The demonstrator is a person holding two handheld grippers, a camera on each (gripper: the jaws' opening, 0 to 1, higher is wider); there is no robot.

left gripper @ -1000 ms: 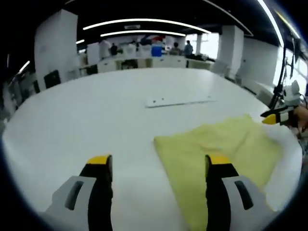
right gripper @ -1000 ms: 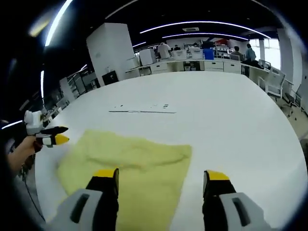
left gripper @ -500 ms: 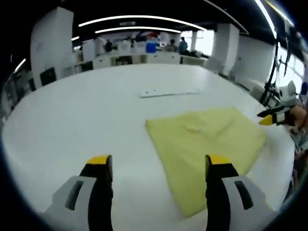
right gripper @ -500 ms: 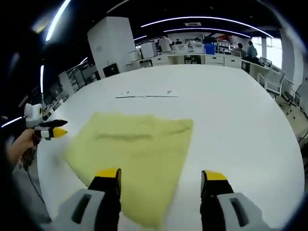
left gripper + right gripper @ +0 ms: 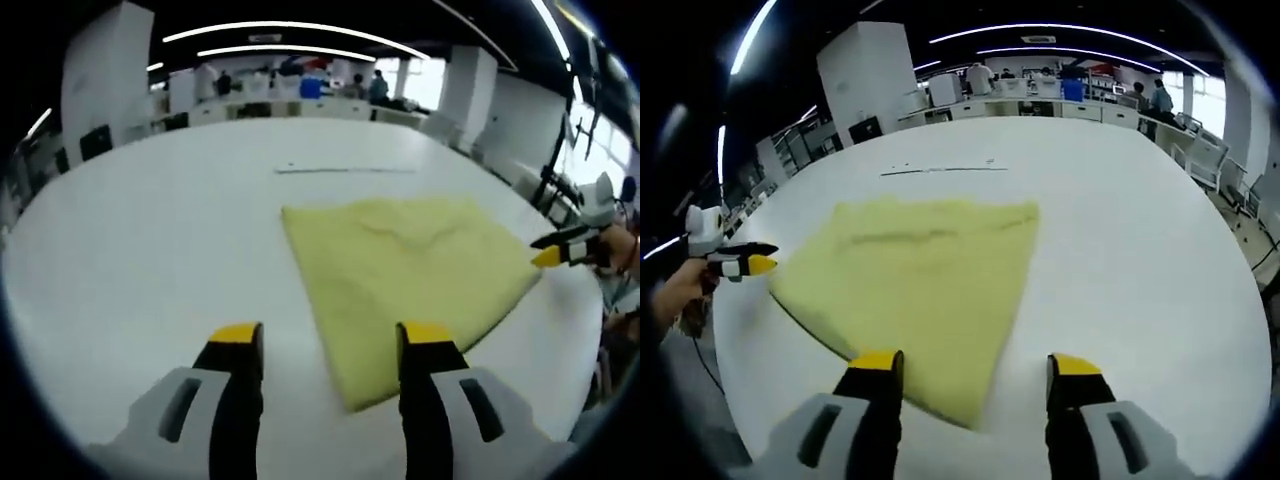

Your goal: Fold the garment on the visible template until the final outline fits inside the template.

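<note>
In the left gripper view, the left gripper (image 5: 322,345) hangs above the white table (image 5: 140,230) with its jaws apart and nothing between them. The yellow garment (image 5: 405,265) lies flat from about twelve to two o'clock of those jaws. Its near corner sits just ahead of the jaw on the right. Its long axis runs from that corner up toward one o'clock. At three o'clock the right gripper (image 5: 548,256) pokes in at the cloth's far corner.

In the right gripper view, the left gripper (image 5: 752,265) shows at nine o'clock, just beside the cloth's corner. The garment (image 5: 915,275) spreads from ten to twelve o'clock. The right gripper (image 5: 975,367) is likewise spread and empty, its left jaw over the cloth's near point.

A thin strip (image 5: 940,169) lies beyond the cloth at twelve o'clock. I cannot tell whether it is the template. Each gripper seems equally near its own corner.
</note>
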